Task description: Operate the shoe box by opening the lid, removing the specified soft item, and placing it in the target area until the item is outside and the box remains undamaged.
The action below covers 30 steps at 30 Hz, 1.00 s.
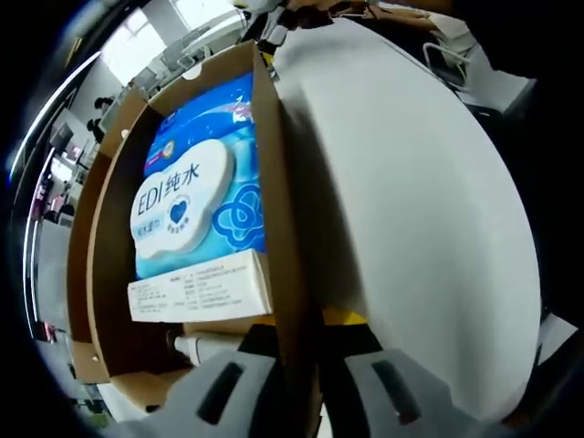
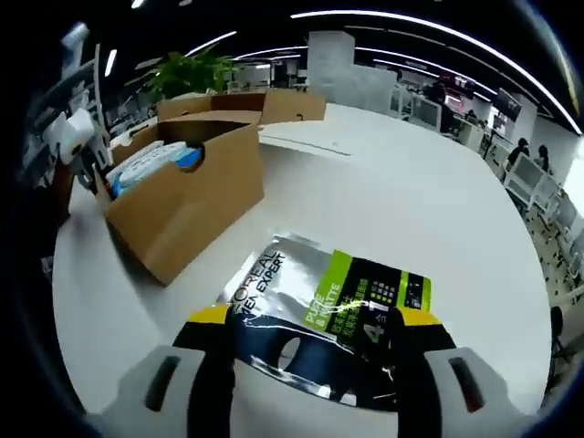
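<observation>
An open cardboard shoe box [image 2: 187, 196] stands at the left of a white table [image 2: 392, 192], a blue wipes pack [image 2: 151, 162] lying inside it, flaps up behind. In the left gripper view the left gripper [image 1: 297, 379] straddles the box's side wall [image 1: 283, 237] — one jaw inside, one outside, pinching the cardboard edge — with the blue pack [image 1: 196, 205] just left of that wall. In the right gripper view, nearer and to the right, a silver, green and black soft pouch [image 2: 333, 297] lies flat on the table outside the box; the right gripper [image 2: 315, 365] rests over its near end, jaws spread to either side of the pouch — whether they press it cannot be told.
</observation>
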{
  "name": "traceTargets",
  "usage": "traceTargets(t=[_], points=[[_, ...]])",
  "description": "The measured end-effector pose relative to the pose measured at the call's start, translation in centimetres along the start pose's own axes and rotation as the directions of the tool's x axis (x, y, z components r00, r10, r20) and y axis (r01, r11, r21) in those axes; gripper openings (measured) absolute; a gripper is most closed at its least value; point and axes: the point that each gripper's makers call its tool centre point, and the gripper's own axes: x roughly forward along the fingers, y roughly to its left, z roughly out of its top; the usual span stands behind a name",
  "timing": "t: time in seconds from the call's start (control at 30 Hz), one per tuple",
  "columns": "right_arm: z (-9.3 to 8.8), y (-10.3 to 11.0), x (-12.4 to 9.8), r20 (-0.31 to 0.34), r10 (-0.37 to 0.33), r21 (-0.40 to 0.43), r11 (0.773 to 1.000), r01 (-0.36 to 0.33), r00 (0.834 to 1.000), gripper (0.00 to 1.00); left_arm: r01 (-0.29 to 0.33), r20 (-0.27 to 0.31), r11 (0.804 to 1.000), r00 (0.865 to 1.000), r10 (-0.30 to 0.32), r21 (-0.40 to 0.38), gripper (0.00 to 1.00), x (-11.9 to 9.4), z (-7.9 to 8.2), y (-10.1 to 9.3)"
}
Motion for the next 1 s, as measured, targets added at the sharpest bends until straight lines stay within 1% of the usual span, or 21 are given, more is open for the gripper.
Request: traceTargets(t=[0.03, 0.17, 0.2, 0.27, 0.37, 0.4, 0.43, 0.47, 0.5, 0.53, 0.63, 0.7, 0.83, 0.97, 1.0], points=[[-0.2, 0.1, 0.1, -0.029, 0.029, -0.016, 0.999, -0.029, 0.999, 0.72, 0.0, 0.0, 1.0, 1.0, 0.0, 0.001, 0.04, 0.0, 0.0, 0.0], [0.3, -0.9, 0.7, -0.058, 0.053, -0.111, 0.992, -0.06, 0.997, 0.75, -0.002, -0.002, 1.0, 1.0, 0.002, 0.002, 0.04, 0.0, 0.0, 0.0], [0.3, -0.9, 0.8, -0.065, 0.06, -0.105, 0.992, -0.067, 0.996, 0.77, -0.003, -0.002, 1.0, 1.0, 0.003, 0.002, 0.04, 0.0, 0.0, 0.0], [0.3, -0.8, 1.0, -0.085, 0.108, -0.112, 0.987, -0.118, 0.99, 0.76, -0.003, -0.001, 1.0, 1.0, 0.003, 0.003, 0.04, 0.0, 0.0, 0.0], [0.3, -0.9, 1.5, -0.091, 0.137, -0.147, 0.978, -0.149, 0.986, 0.78, -0.003, -0.001, 1.0, 1.0, 0.003, 0.003, 0.04, 0.0, 0.0, 0.0], [0.1, -0.6, 1.7, -0.089, 0.167, -0.097, 0.98, -0.176, 0.982, 0.77, -0.003, -0.001, 1.0, 1.0, 0.003, 0.003, 0.04, 0.0, 0.0, 0.0], [-0.1, -0.7, 1.8, -0.09, 0.167, -0.044, 0.984, -0.171, 0.982, 0.78, -0.003, -0.001, 1.0, 1.0, 0.003, 0.003, 0.04, 0.0, 0.1, 0.0], [0.5, -1.2, 1.9, -0.045, 0.154, -0.085, 0.984, -0.158, 0.987, 0.77, -0.003, -0.001, 1.0, 1.0, 0.003, 0.003, 0.04, 0.0, 0.1, 0.0], [0.0, -1.0, 1.7, -0.066, 0.155, -0.075, 0.984, -0.16, 0.986, 0.78, -0.003, -0.001, 1.0, 1.0, 0.003, 0.003, 0.04, 0.0, 0.1, 0.0], [0.1, -0.8, 1.8, -0.043, 0.15, -0.073, 0.986, -0.153, 0.988, 0.78, -0.003, -0.001, 1.0, 1.0, 0.003, 0.002, 0.04, 0.0, 0.1, 0.0], [0.2, -0.8, 1.8, -0.01, 0.137, -0.061, 0.989, -0.138, 0.99, 0.77, -0.003, -0.001, 1.0, 1.0, 0.003, 0.002, 0.04, 0.0, 0.1, 0.0], [0.4, -0.9, 1.8, 0.013, 0.114, -0.034, 0.993, -0.114, 0.993, 0.77, -0.003, -0.001, 1.0, 1.0, 0.003, 0.001, 0.04, 0.0, 0.1, 0.0], [0.4, -0.8, 1.9, 0.004, 0.076, 0.003, 0.997, -0.076, 0.997, 0.78, -0.004, -0.002, 1.0, 1.0, 0.004, 0.0, 0.04, 0.0, 0.1, -0.1], [0.4, -0.9, 1.8, 0.0, 0.071, 0.006, 0.997, -0.071, 0.997, 0.78, -0.004, -0.002, 1.0, 1.0, 0.004, 0.0, 0.04, 0.0, 0.1, -0.1], [0.4, -0.8, 1.6, -0.017, 0.066, -0.013, 0.998, -0.066, 0.998, 0.77, -0.004, -0.002, 1.0, 1.0, 0.004, 0.0, 0.04, 0.0, 0.1, -0.1]])
